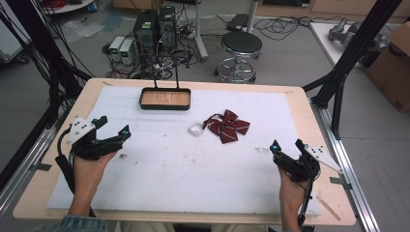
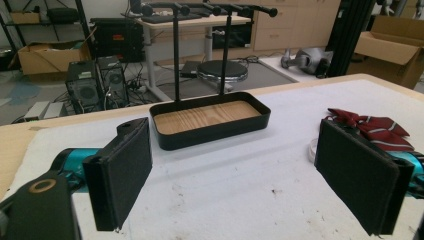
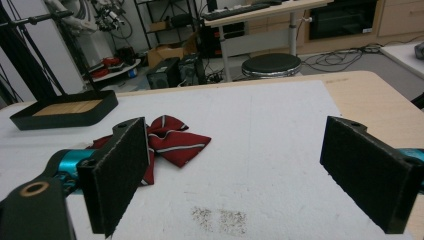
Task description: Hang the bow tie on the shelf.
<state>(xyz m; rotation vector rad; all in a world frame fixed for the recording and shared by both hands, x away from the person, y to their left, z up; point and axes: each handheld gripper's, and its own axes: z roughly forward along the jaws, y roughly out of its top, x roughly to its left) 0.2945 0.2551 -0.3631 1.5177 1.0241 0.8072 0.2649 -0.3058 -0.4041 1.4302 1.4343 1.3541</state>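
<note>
White mat (image 1: 193,164) covers your table; bow tie (image 1: 226,125) lies near the tray (image 1: 165,99). Your left gripper (image 1: 114,126) and right gripper (image 1: 286,143) are both released, empty.

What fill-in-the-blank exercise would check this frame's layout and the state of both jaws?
1. The striped bow tie is dark ____ with pale stripes.
2. The black tray has a ____ floor and two upright posts.
3. The jaws of the left gripper and right gripper stand ____, holding nothing.
4. The white ring lies just ____ of the bow tie in the high view.

Missing words: red; wooden; open; left
</note>
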